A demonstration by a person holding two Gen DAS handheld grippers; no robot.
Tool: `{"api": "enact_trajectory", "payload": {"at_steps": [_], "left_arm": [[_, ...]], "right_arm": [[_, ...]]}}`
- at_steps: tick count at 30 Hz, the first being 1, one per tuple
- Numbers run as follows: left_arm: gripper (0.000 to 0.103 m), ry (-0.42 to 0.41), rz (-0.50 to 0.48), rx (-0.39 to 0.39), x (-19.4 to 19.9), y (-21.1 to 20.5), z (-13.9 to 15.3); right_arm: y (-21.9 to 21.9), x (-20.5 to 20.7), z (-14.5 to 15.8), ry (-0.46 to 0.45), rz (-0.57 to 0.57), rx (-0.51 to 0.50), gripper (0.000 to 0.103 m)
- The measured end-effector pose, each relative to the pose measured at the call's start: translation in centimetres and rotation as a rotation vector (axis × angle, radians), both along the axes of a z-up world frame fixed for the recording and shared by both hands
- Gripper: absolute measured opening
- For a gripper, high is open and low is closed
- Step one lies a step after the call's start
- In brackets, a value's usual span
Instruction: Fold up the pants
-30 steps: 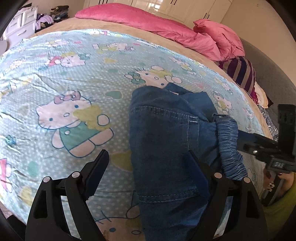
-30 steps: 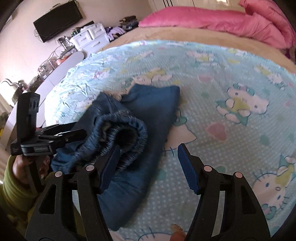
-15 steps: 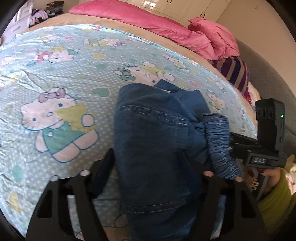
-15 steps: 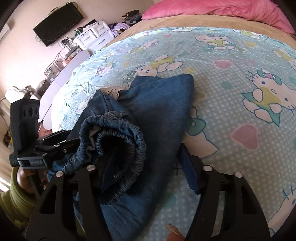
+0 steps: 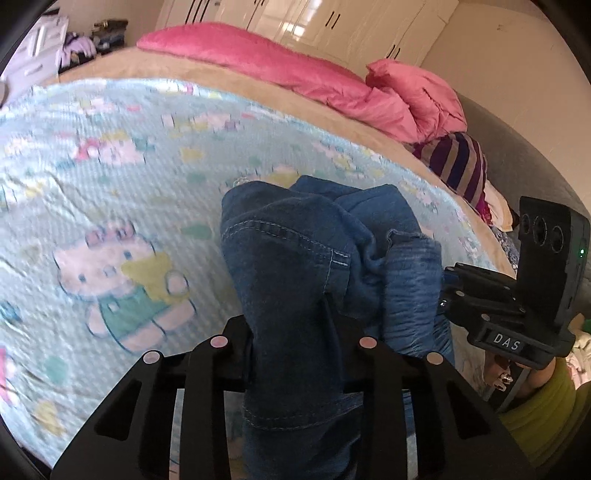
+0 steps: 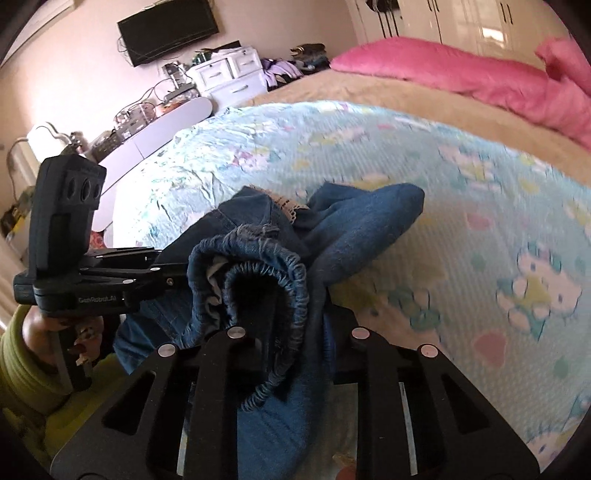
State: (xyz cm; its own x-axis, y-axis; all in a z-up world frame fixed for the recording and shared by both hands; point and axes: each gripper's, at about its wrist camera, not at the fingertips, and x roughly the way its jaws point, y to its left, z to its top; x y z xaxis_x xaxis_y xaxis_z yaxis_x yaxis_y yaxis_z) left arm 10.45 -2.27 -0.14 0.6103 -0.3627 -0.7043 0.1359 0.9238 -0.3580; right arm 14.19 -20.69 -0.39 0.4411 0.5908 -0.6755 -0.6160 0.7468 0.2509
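Blue denim pants [image 5: 295, 266] lie bunched on a light blue cartoon-cat bedsheet [image 5: 110, 177]. My left gripper [image 5: 291, 332] is shut on a seamed denim edge of the pants. My right gripper [image 6: 291, 328] is shut on the gathered elastic waistband [image 6: 273, 269] of the same pants [image 6: 354, 221]. The two grippers hold the near end side by side; each shows in the other's view, the right one [image 5: 491, 306] and the left one [image 6: 110, 273]. The far part of the pants rests on the sheet.
A pink duvet [image 5: 295, 70] and a striped cushion [image 5: 458, 166] lie at the bed's far side. A white drawer unit [image 6: 229, 74] and a wall TV [image 6: 166, 29] stand past the bed. The sheet [image 6: 480, 221] spreads wide on the right.
Both grippers moved forward onto the near end of the pants and shut on it. The cloth has bunched up and lifted a little.
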Motion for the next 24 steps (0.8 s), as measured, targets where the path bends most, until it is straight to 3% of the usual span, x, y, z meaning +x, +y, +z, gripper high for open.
{"api": "enact_trajectory", "payload": {"at_steps": [6,14,17,21,24], "left_arm": [[0.029,-0.047,0.04,0.037,1.4,1.1,1.8],[0.029,-0.041,0.088,0.042,3.9,3.0,1.4],[0.03,-0.023,0.095,0.051,4.4,3.3,0.4],[0.036,0.036,0.111,0.076,4.9,3.7,-1.3],[0.046,0.072,0.121,0.06,5.1,4.2,-2.3]], "right_arm": [[1.9,2.7,1.1,-0.061,0.011,-0.01,0.014],[4.0,5.6,0.4,-0.076,0.002,-0.042,0.014],[4.2,6.4,-0.8,-0.054,-0.023,-0.07,0.016],[3.6,7.7,-3.2,0.034,-0.119,-0.163,0.026],[2.4,8.3,-4.2,0.089,-0.156,-0.129,0.035]]}}
